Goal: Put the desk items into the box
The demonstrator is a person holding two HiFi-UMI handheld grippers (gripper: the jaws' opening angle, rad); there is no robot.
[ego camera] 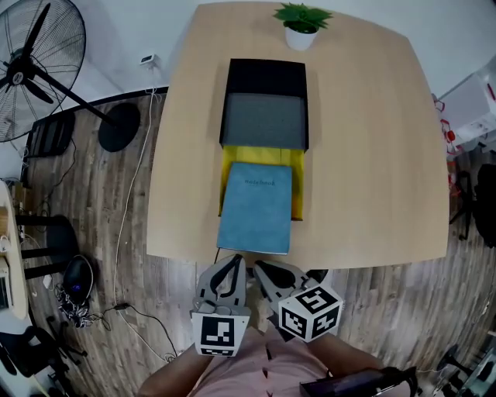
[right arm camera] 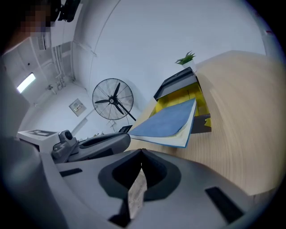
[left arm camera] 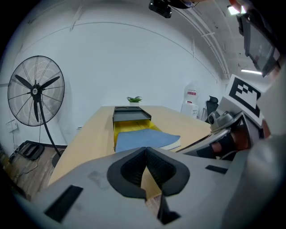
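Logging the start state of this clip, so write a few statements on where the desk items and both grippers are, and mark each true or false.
1. The blue notebook lies on top of a yellow tray. True.
2. The left gripper holds the notebook. False: its jaws are together with nothing between them.
3. The potted plant stands at the far end of the table, beyond the black box. True.
4. The right gripper is wide open. False: its jaws are together, and it holds nothing.
5. The fan stands on the table. False: it stands on the floor to the table's left.
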